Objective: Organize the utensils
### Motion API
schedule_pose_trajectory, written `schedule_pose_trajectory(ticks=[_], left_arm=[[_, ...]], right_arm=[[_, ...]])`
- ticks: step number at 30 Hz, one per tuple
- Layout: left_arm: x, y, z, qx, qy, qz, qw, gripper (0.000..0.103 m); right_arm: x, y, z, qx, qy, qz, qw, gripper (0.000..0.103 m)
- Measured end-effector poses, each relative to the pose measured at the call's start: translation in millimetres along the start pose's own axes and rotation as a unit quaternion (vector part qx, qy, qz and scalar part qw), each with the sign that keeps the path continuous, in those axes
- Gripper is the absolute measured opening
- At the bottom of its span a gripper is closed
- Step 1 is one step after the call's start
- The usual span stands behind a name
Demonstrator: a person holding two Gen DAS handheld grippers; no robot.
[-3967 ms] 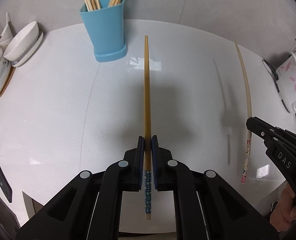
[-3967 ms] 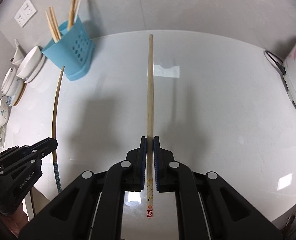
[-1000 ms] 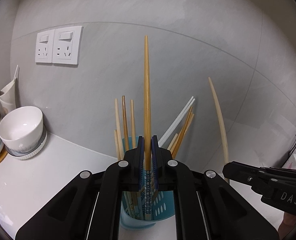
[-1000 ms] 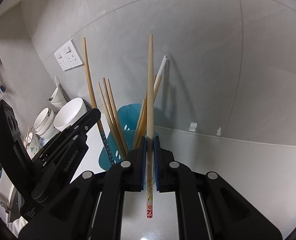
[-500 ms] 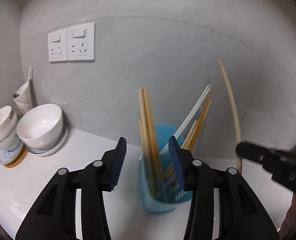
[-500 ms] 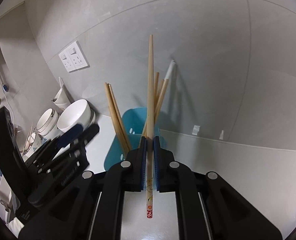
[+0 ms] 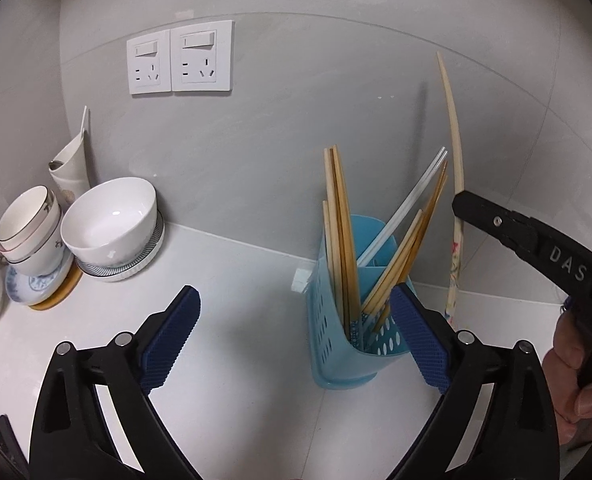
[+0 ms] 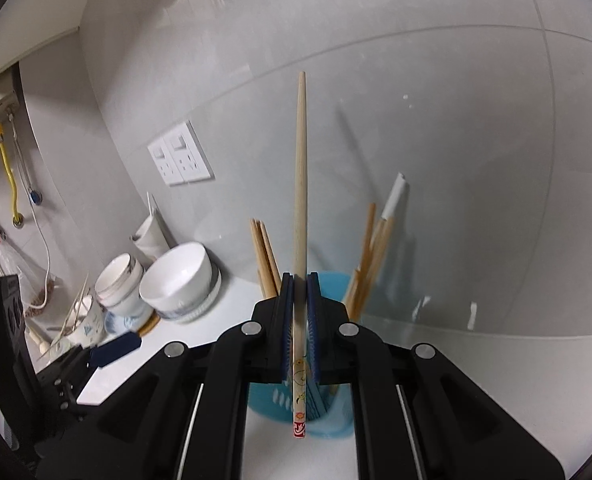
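Mostly the blue holder point(image 8: 335, 412) is hidden in the right wrist view, blocked by the right gripper point(image 8: 299, 320) itself; only its rim and base show. Right gripper is clenched on a pale chopstick point(image 8: 300, 184), held upright with the thin tip up and the printed end hanging below the pads, right in front of the holder. In the left wrist view its lower end is cut by the left gripper's finger. Left gripper point(image 7: 296, 340) is spread wide, nothing between the pads, hovering low over the counter point(image 7: 232, 280) before the holder, which sits near the counter's back edge by the wall. Chopsticks in holder point(image 7: 341, 220) lean both ways (count unclear, bottoms hidden inside). White bowl point(image 7: 112, 220) and stacked cups point(image 7: 32, 224) sit toward the counter's back left corner. Right-hand fingers point(image 7: 575, 380) partly cut off at frame edge.
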State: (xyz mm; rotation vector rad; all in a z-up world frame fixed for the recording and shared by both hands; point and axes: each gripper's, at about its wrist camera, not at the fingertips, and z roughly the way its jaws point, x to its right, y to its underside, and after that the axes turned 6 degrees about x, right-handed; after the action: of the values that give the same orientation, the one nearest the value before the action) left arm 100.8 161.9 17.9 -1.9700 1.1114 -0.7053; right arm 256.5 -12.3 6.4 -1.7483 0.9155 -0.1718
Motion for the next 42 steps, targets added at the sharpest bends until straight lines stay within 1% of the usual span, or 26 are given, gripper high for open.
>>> schedule_pose_trajectory(ticks=[6, 9, 17, 24, 27, 29, 30, 31, 33, 35, 36, 38, 42], left_arm=[[-12.3, 0.3, 0.3, -0.003, -0.010, -0.002, 0.9999, 0.097], [-18.2, -0.3, 1.1, -0.004, -0.012, -0.008, 0.9999, 0.097], [-25.8, 3.3, 4.7, -0.011, -0.010, -0.020, 0.9997, 0.097], [-26.9, 2.0, 3.8, -0.009, -0.010, -0.023, 0.9996, 0.097], [-25.8, 0.4, -0.4, -0.005, -0.009, -0.023, 0.9997, 0.097], [-25.3, -0.3, -2.9, -0.005, -0.005, -0.024, 0.9997, 0.097], [-24.3, -0.8, -4.6, -0.006, -0.002, -0.024, 0.9997, 0.097], [-23.1, -1.2, -6.3, -0.007, 0.000, -0.023, 0.9997, 0.097], [-20.8, -2.1, -10.8, -0.005, 0.002, -0.020, 0.9998, 0.097], [-18.7, -2.7, -15.5, -0.007, 0.007, -0.017, 0.9998, 0.097], [-17.1, -2.6, -18.8, -0.008, 0.009, -0.015, 0.9998, 0.097], [-13.9, -1.0, -24.4, -0.012, 0.010, -0.010, 0.9998, 0.097], [-8.0, 6.9, -34.0, -0.023, -0.003, 0.001, 0.9997, 0.097]], right_arm=[[-6.7, 8.0, 8.7, 0.030, 0.002, -0.002, 1.000, 0.006], [-8.2, 15.4, 13.5, 0.034, 0.005, -0.004, 0.999, 0.006], [-11.9, 35.8, 25.4, 0.012, 0.015, -0.018, 1.000, 0.006], [-20.2, 34.8, 22.3, 0.003, 0.026, -0.032, 0.999, 0.009], [-24.1, 28.6, 14.6, -0.003, 0.038, -0.049, 0.998, 0.021], [-24.0, 24.1, 5.0, -0.006, 0.043, -0.054, 0.998, 0.033], [-23.6, 22.1, 0.2, -0.008, 0.046, -0.054, 0.997, 0.037], [-22.6, 20.0, -6.1, -0.012, 0.049, -0.053, 0.997, 0.044], [-20.5, 18.2, -15.4, -0.018, 0.054, -0.055, 0.997, 0.048], [-18.4, 18.5, -26.5, -0.027, 0.063, -0.057, 0.996, 0.060], [-17.0, 19.2, -31.6, -0.029, 0.065, -0.056, 0.996, 0.062], [-13.5, 21.1, -41.2, -0.042, 0.067, -0.055, 0.995, 0.072], [-6.4, 26.6, -56.2, -0.067, 0.065, -0.040, 0.995, 0.085]])
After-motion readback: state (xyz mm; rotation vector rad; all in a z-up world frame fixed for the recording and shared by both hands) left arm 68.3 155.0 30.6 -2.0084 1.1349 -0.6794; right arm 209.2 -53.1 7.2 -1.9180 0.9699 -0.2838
